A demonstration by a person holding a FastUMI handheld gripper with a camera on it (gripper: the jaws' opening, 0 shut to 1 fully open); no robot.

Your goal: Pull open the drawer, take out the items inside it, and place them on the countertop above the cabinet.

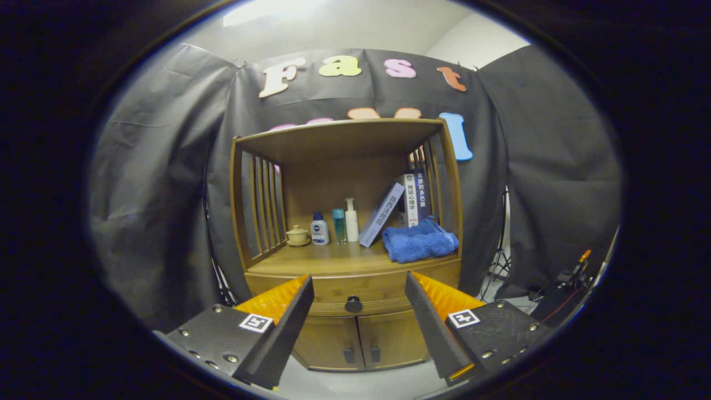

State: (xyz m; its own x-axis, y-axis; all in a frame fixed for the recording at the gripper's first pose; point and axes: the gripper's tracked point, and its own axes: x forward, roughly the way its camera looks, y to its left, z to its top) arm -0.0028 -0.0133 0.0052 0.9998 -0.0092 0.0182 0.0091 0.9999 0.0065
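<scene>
- gripper (pixel 355 303) fingers spread wide, holding nothing
- drawer (pixel 355 289) shut, under countertop (pixel 328 258)
- knob (pixel 353 304) dead ahead at 12 o'clock, centred btwn fingers, still beyond tips; approach straight fwd

Gripper (pixel 355 311) hangs level, squared up to the drawer knob (pixel 353 304), fingers spread wide apart, one to each side of that knob and well short of it, nothing held between them, touching nothing.
</scene>
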